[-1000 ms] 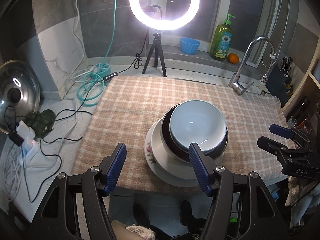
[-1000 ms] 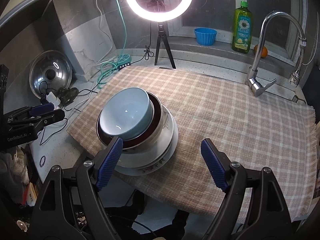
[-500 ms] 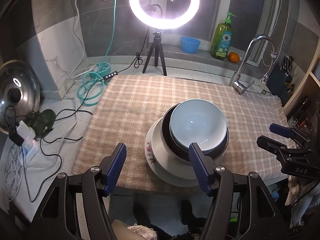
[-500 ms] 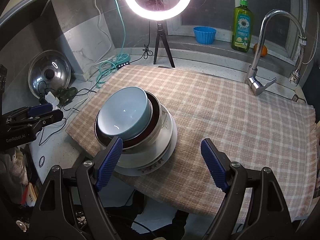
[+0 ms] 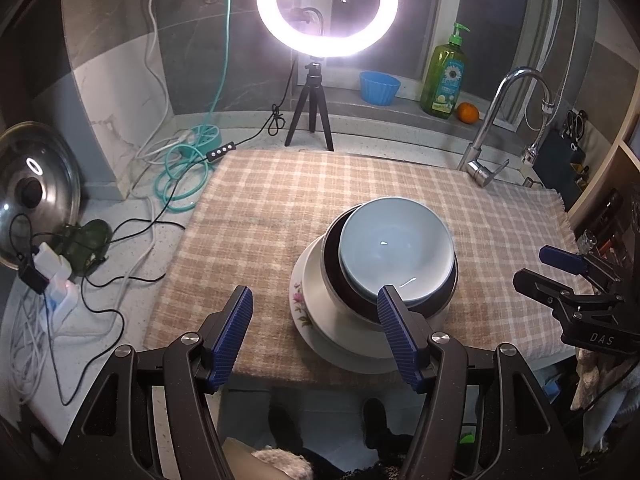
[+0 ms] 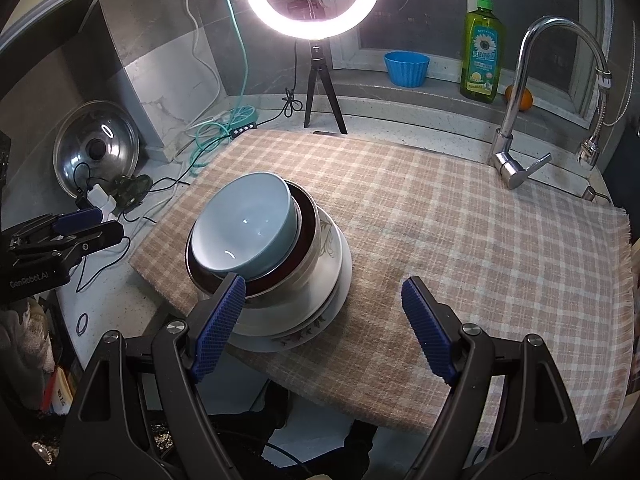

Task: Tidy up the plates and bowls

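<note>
One stack of dishes stands on the checked cloth (image 5: 280, 200) (image 6: 480, 240). A pale blue bowl (image 5: 396, 246) (image 6: 246, 230) sits on top, inside a dark steel-rimmed bowl (image 5: 446, 300) (image 6: 306, 220), over a white flowered plate (image 5: 308, 292) (image 6: 332, 276). My left gripper (image 5: 316, 332) is open and held above the cloth's near edge, its right finger in front of the stack's near rim, nothing between the pads. My right gripper (image 6: 326, 326) is open too, its left finger over the stack's near side. Each gripper shows at the edge of the other's view: the right gripper (image 5: 568, 280), the left gripper (image 6: 60, 232).
A ring light on a tripod (image 5: 312, 112) (image 6: 320, 92) stands behind the cloth. A faucet (image 5: 492, 140) (image 6: 520, 120) is at the back right, with a soap bottle (image 6: 480, 56), blue cup (image 6: 406, 68) and orange (image 6: 520, 98) on the sill. Cables, a teal hose (image 5: 180, 176) and a pot lid (image 5: 36, 188) lie left.
</note>
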